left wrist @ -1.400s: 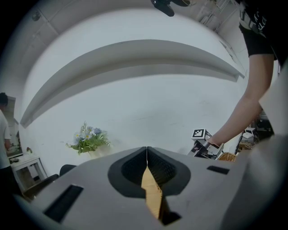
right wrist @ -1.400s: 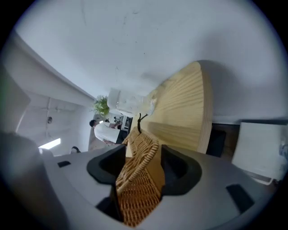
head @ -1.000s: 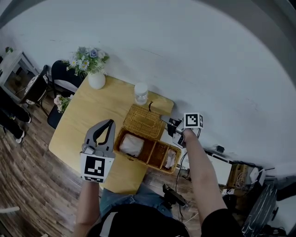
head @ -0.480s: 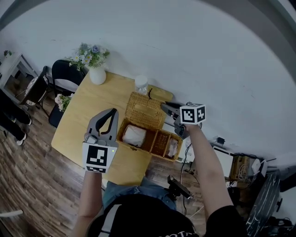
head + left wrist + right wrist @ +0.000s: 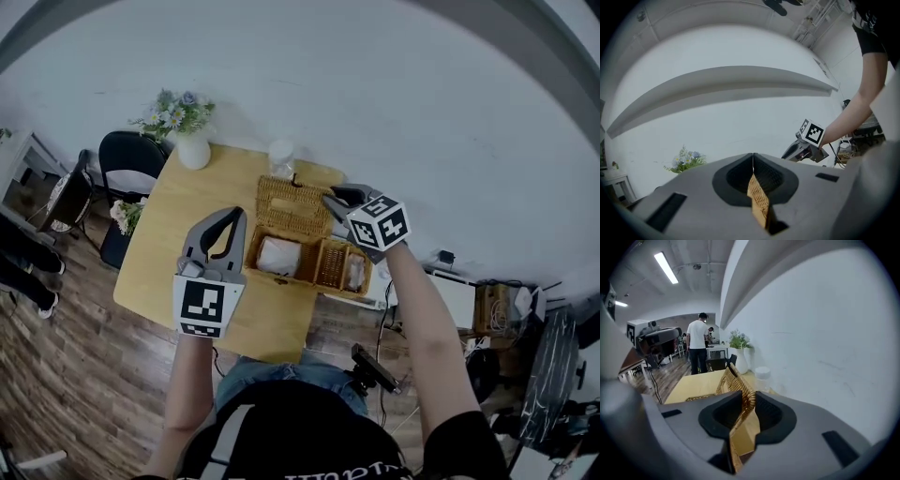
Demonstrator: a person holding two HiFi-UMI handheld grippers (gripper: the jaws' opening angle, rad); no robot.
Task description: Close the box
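White wall backs a wood table (image 5: 173, 248) w/ the wicker box (image 5: 281, 279) near its right end, close to the wall; a vase (image 5: 193, 150) and jar (image 5: 281, 157) stand beyond it. Box is open: both compartments show, white stuff inside, and the lid (image 5: 291, 204) stands up off the far rim, hinged on the wall side. R gripper (image 5: 743, 401) has its jaws nipped narrow on the lid's right edge, the weave running up betw. the pads. L gripper (image 5: 753, 163) is pinched tight on a thin wicker edge, prob. the box's left wall to steady it, tho no view settles wall vs. lid. Step in hand, I'd say: lid gripped and partly raised, not yet over the opening. Next move calls for the R hand to arc the lid toward the person w/o twisting the hinge while the L hand keeps the box from sliding, then lower it till it seats on the front rim, and only then let go.
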